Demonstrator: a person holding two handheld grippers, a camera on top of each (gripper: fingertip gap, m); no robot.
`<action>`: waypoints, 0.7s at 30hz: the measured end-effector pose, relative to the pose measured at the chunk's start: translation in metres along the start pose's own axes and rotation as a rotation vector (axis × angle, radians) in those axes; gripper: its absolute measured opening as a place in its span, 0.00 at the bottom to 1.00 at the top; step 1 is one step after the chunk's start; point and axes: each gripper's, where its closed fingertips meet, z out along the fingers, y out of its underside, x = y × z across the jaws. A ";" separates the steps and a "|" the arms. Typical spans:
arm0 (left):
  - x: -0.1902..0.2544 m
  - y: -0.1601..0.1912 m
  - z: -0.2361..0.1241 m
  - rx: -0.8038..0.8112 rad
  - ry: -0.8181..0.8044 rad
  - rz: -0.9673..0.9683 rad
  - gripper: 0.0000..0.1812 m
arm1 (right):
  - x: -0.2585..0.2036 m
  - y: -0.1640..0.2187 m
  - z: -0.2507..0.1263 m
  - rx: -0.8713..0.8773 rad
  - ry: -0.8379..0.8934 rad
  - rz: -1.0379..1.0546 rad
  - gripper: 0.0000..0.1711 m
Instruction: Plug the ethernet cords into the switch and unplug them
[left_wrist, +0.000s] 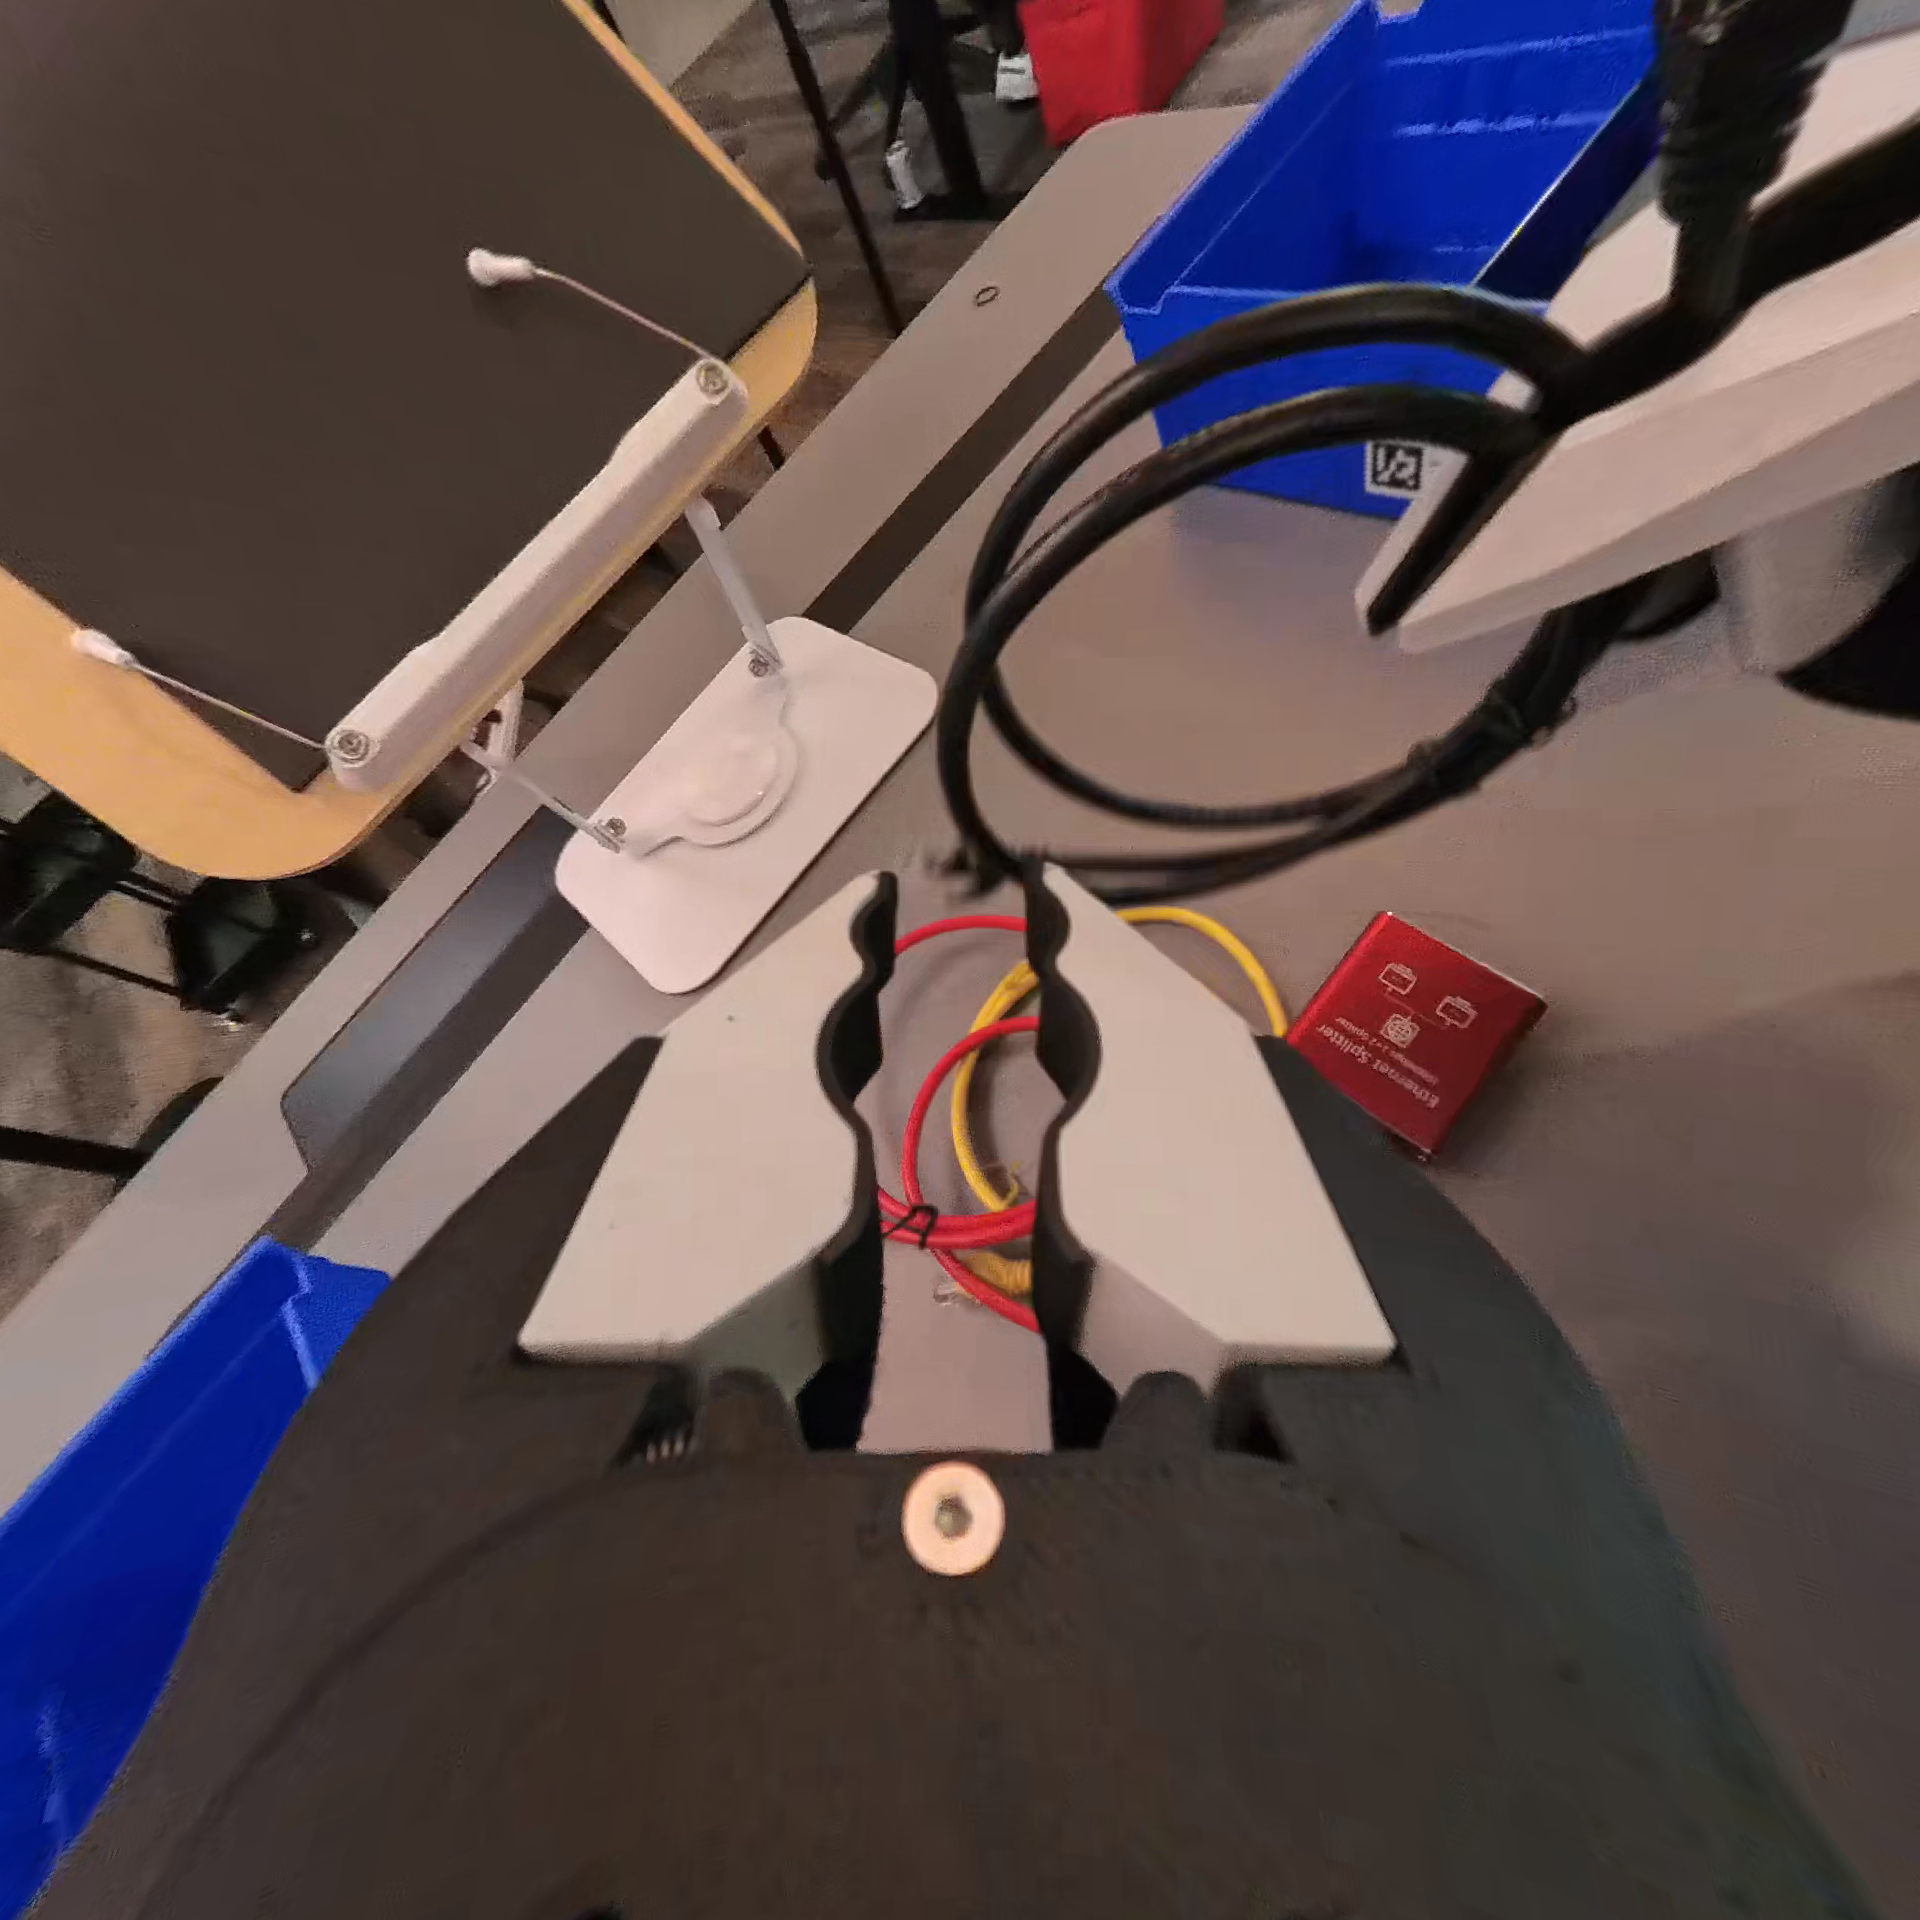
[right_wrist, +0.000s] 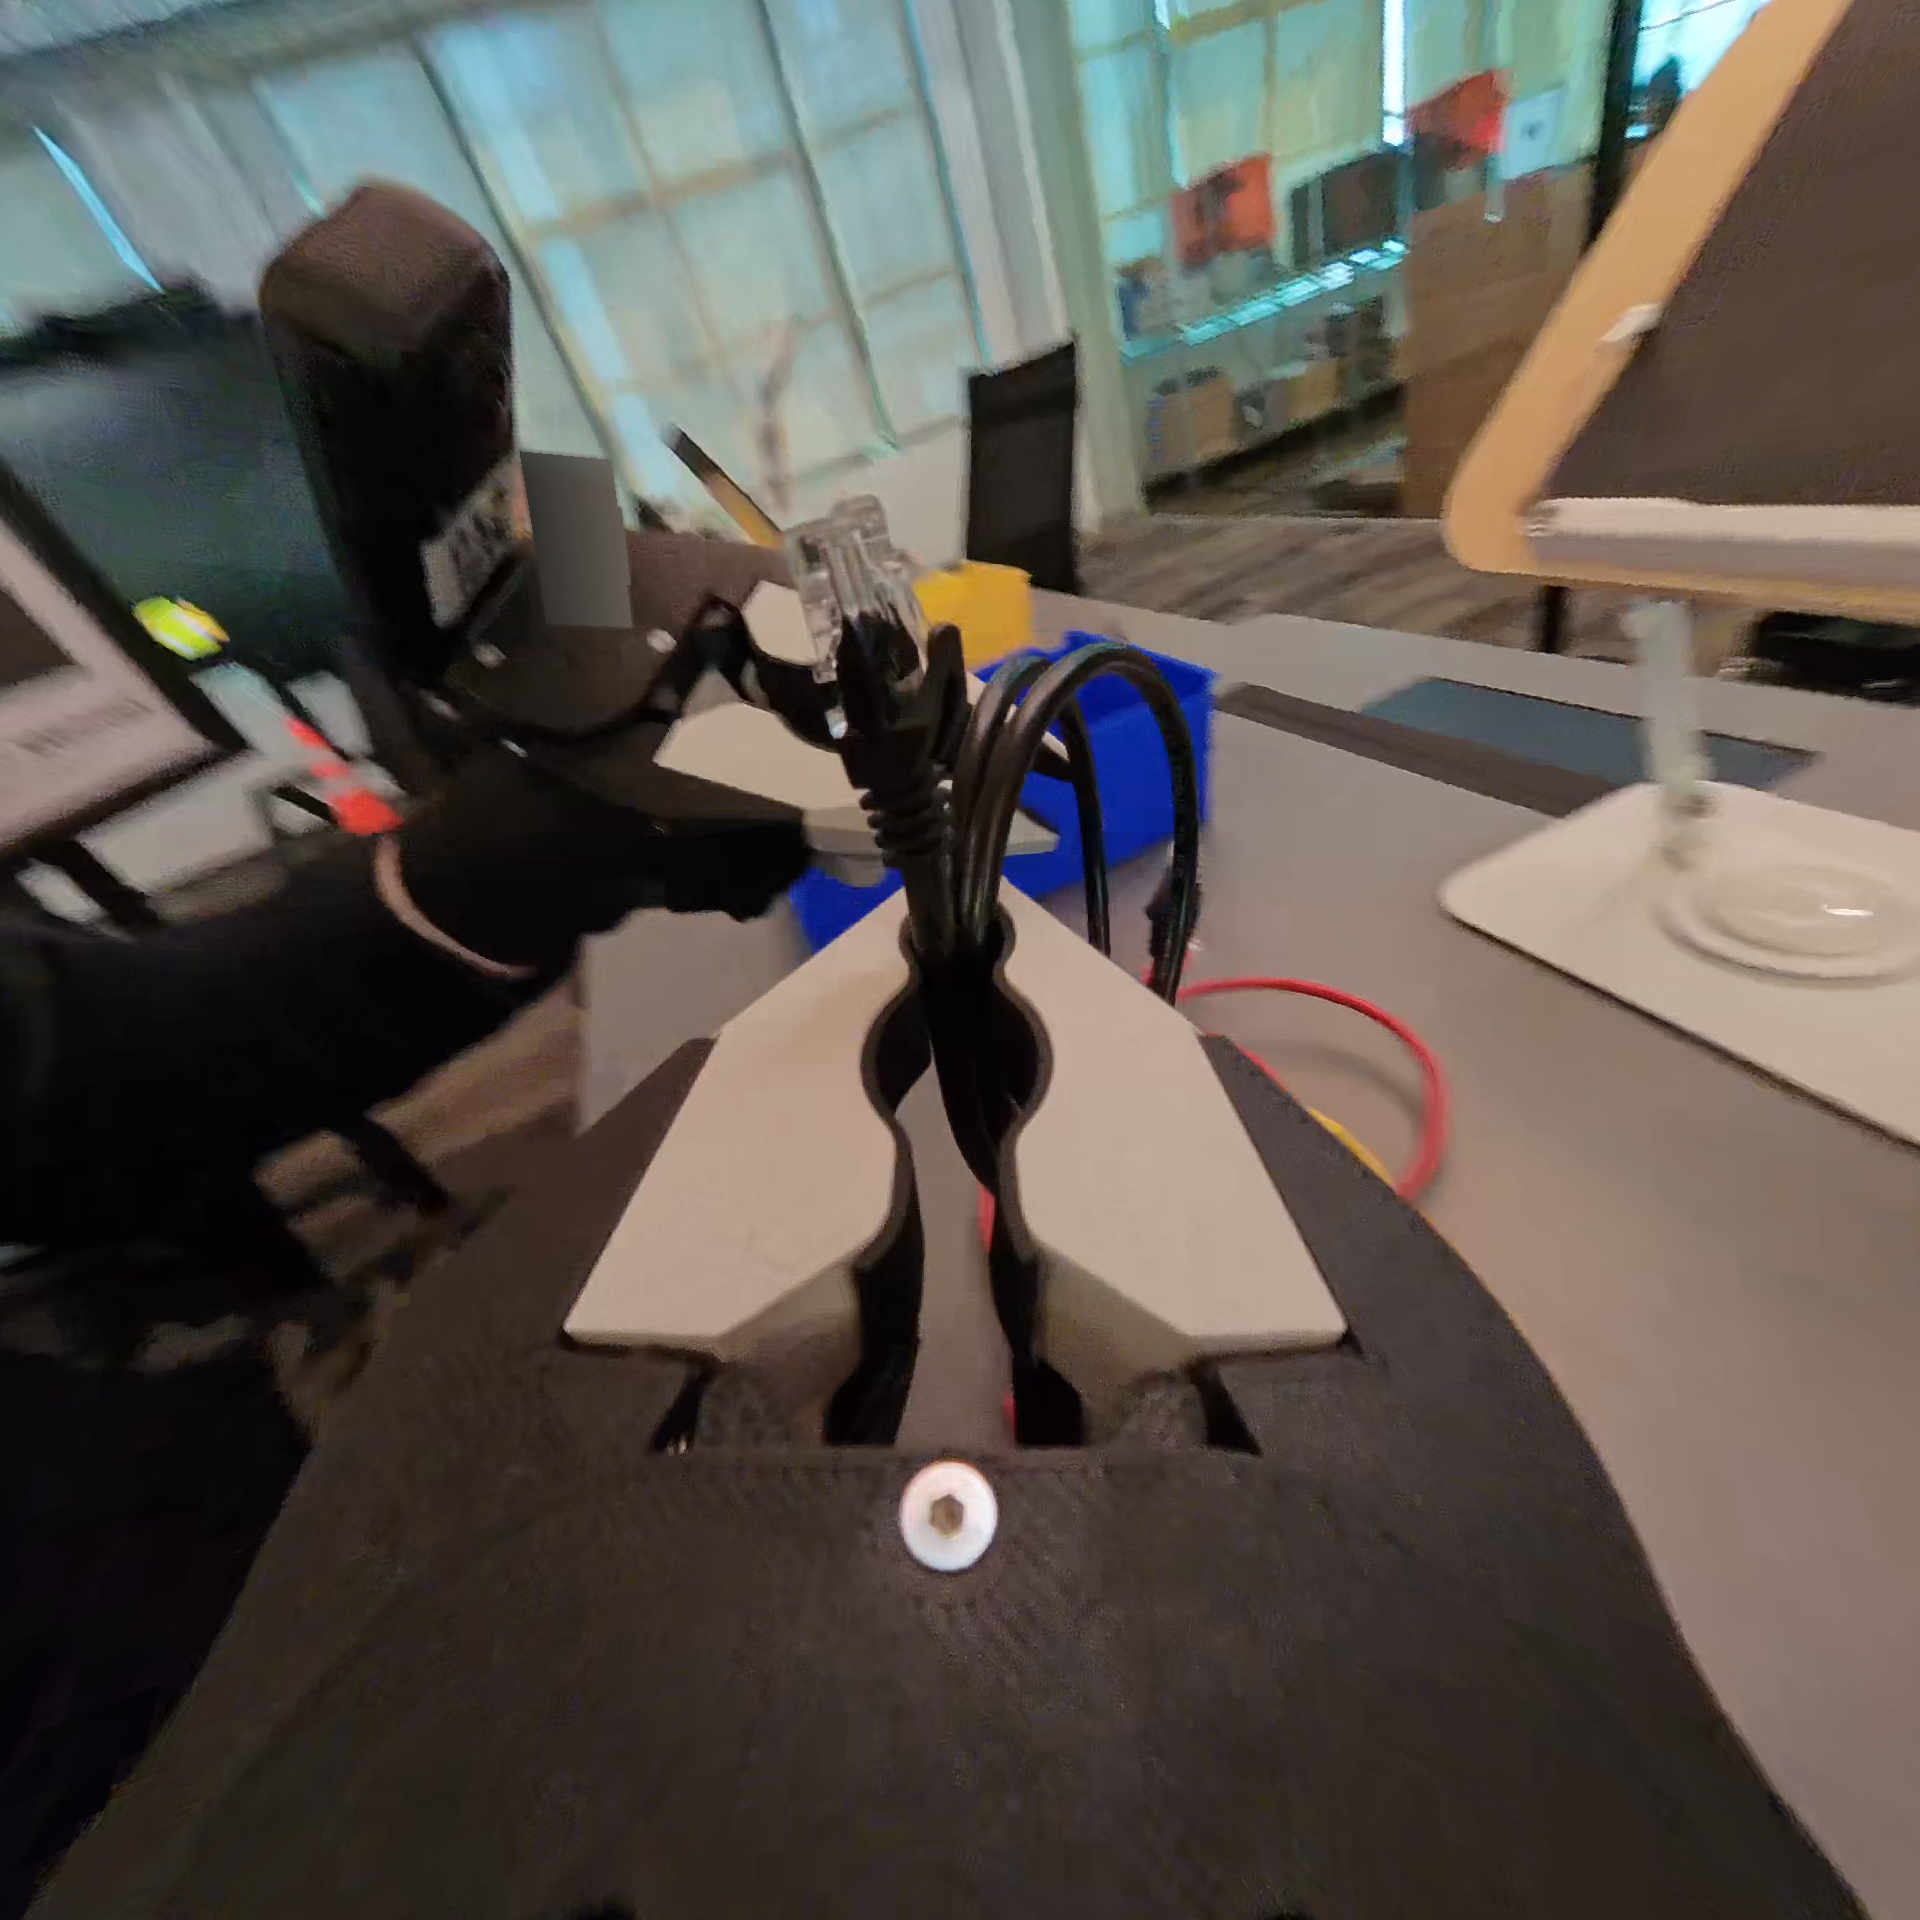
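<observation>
Looking from the left wrist: the left gripper (left_wrist: 961, 888) hovers over the grey table (left_wrist: 1558, 1351), its grey wavy-edged fingers apart with nothing between them.
Landmark: a small red metal switch (left_wrist: 1415, 1031), flat and boxy, lies just right of those fingertips, no cord in it that I can see.
Cords by the switch: thin glossy red cord (left_wrist: 935, 1127) and yellow cord (left_wrist: 982, 1101) lie coiled on the table left of it, seen through the finger gap.
Black cord (left_wrist: 997, 582): a thick rubbery loop arches beyond the switch up to the right gripper (left_wrist: 1392, 613), probably lifted to free one end.
Beyond the switch: blue plastic bin (left_wrist: 1382, 208); white tablet stand (left_wrist: 748, 800) to the far left.

Looking from the right wrist: the right gripper (right_wrist: 956, 940) is clamped on the bundled black cord, its clear plug (right_wrist: 847, 582) standing upright above the tips, likely so the left gripper (right_wrist: 790, 727), close behind, can take it.
Switch: not visible here.
</observation>
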 end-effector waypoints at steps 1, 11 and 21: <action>-0.001 0.000 0.000 0.004 0.005 -0.010 0.14 | 0.009 0.002 -0.005 -0.036 0.068 -0.071 0.01; 0.073 -0.073 -0.025 0.255 0.249 -0.004 0.21 | 0.059 0.008 -0.044 -0.381 0.579 -0.819 0.00; 0.105 -0.086 -0.018 0.313 0.342 -0.025 0.06 | 0.049 -0.001 -0.053 -0.411 0.675 -1.054 0.01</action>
